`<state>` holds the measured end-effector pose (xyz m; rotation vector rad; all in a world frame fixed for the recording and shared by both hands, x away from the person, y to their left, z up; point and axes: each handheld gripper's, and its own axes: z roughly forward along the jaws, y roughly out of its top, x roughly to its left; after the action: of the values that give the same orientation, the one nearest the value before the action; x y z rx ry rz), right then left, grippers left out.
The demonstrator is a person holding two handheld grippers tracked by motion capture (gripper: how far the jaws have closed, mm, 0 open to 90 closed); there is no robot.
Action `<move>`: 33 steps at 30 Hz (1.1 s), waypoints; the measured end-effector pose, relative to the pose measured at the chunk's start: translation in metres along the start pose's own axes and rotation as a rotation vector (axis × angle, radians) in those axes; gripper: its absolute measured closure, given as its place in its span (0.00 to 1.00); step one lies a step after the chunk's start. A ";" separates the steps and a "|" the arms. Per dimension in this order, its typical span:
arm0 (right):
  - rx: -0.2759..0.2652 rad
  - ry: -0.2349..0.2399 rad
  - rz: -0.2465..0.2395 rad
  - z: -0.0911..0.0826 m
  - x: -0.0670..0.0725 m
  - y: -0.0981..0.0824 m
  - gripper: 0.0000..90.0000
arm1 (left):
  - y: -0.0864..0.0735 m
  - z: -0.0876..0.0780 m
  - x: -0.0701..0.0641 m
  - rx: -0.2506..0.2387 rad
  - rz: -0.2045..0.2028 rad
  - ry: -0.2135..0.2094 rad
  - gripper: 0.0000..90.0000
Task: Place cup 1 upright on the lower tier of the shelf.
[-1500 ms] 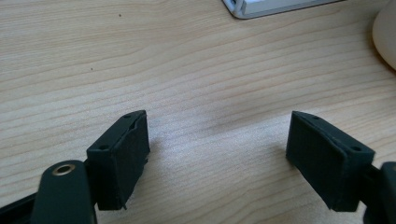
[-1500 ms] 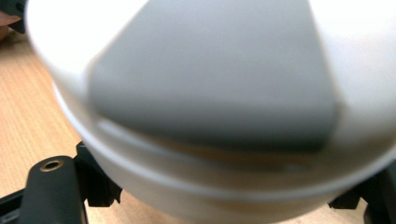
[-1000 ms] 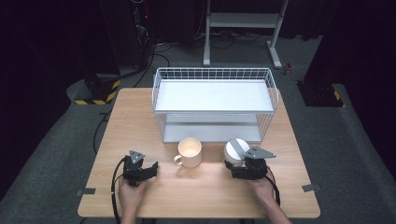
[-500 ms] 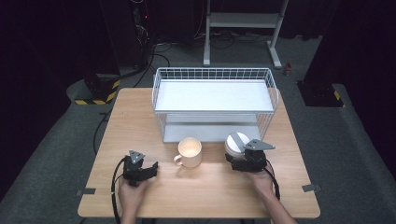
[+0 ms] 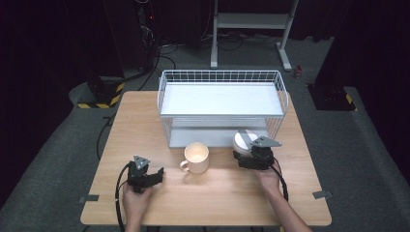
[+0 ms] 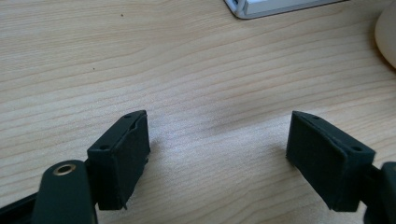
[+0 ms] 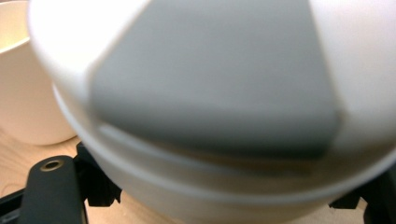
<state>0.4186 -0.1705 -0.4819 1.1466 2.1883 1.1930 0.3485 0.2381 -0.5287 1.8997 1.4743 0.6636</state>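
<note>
The white bowl (image 5: 244,141) sits tilted in the right gripper (image 5: 251,157), at the right of the table (image 5: 145,125), just in front of the near right corner of the wire rack (image 5: 222,104) and to the right of the cream mug (image 5: 196,158). In the right gripper view the bowl (image 7: 210,93) looms close, white with a grey patch, its rim running across between the black jaws. It looks like glazed ceramic or hard plastic: stiff, smooth and likely slippery, and if ceramic it would chip on a knock against the wire. The rim is the natural place to pinch it, one pad inside and one outside, since the body is too wide for the jaws.

The right gripper's jaws stand fairly wide and appear clamped on the bowl's lower edge, carrying it off the table.

The left gripper (image 5: 144,175) rests near the left front of the table, jaws about half apart with nothing between them but bare wood, as the left gripper view (image 6: 215,154) shows.
</note>
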 end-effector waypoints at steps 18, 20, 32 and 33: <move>0.026 -0.051 0.011 0.024 -0.007 0.014 0.21 | 0.000 0.000 0.000 0.000 0.001 0.000 0.24; 0.025 -0.059 0.020 0.026 -0.008 0.015 0.21 | 0.000 0.000 0.000 0.000 0.001 0.000 0.24; 0.010 -0.090 0.009 0.036 -0.012 0.019 0.21 | 0.000 0.000 0.000 0.000 0.001 0.000 0.24; 0.006 -0.093 0.006 0.037 -0.012 0.019 0.21 | 0.000 0.000 0.000 0.000 0.001 0.000 0.24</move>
<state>0.4589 -0.1563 -0.4870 1.1875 2.1224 1.1136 0.3486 0.2382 -0.5287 1.9005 1.4734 0.6634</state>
